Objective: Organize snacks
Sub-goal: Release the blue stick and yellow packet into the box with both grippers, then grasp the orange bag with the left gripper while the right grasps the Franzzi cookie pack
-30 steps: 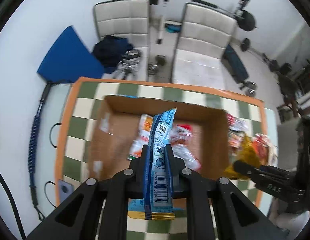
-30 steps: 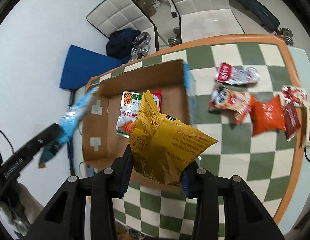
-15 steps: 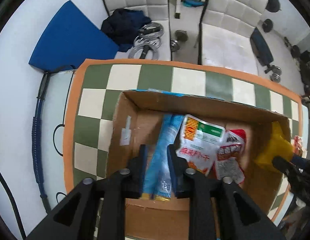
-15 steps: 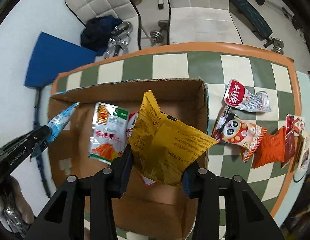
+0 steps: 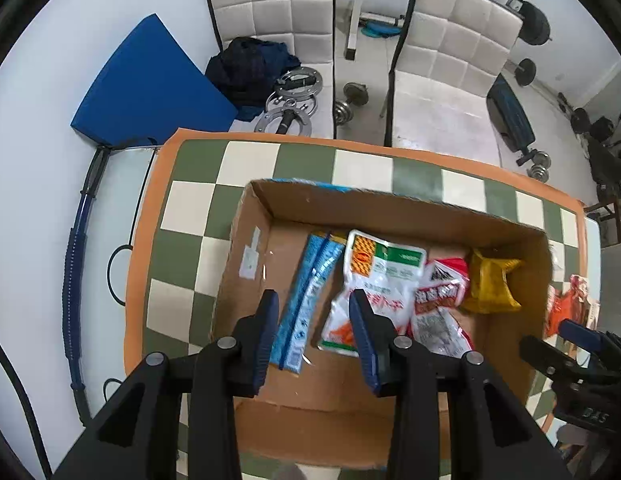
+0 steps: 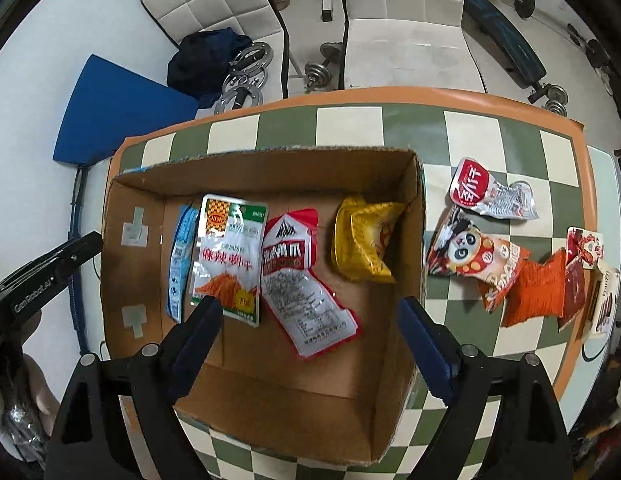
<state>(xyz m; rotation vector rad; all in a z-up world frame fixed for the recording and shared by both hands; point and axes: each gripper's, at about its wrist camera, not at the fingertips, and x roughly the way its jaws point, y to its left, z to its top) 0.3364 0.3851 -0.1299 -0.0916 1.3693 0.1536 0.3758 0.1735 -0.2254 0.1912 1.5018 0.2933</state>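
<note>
A cardboard box (image 5: 390, 208) (image 6: 270, 164) stands on the checkered table. In it lie a blue snack stick (image 5: 306, 296) (image 6: 178, 264), a white-orange pouch (image 5: 374, 280) (image 6: 226, 264), a red-white pouch (image 5: 438, 304) (image 6: 302, 280) and a yellow bag (image 5: 490, 284) (image 6: 362, 244). My left gripper (image 5: 312, 332) is open and empty above the blue stick. My right gripper (image 6: 310, 344) is open and empty above the box's near half. Loose snacks lie right of the box: a red-silver pouch (image 6: 490, 190), a panda bag (image 6: 474, 256) and an orange bag (image 6: 534, 292).
More small packets (image 6: 582, 276) lie near the table's right edge. Two white chairs (image 5: 278, 20) (image 5: 450, 68), a blue mat (image 5: 150, 84) and dumbbells (image 5: 350, 100) are on the floor beyond the table. A blue cable (image 5: 76, 256) hangs at the left.
Both grippers opened. The blue stick dropped from the left gripper into the box's left side. The yellow bag dropped from the right gripper into the box's right side.
</note>
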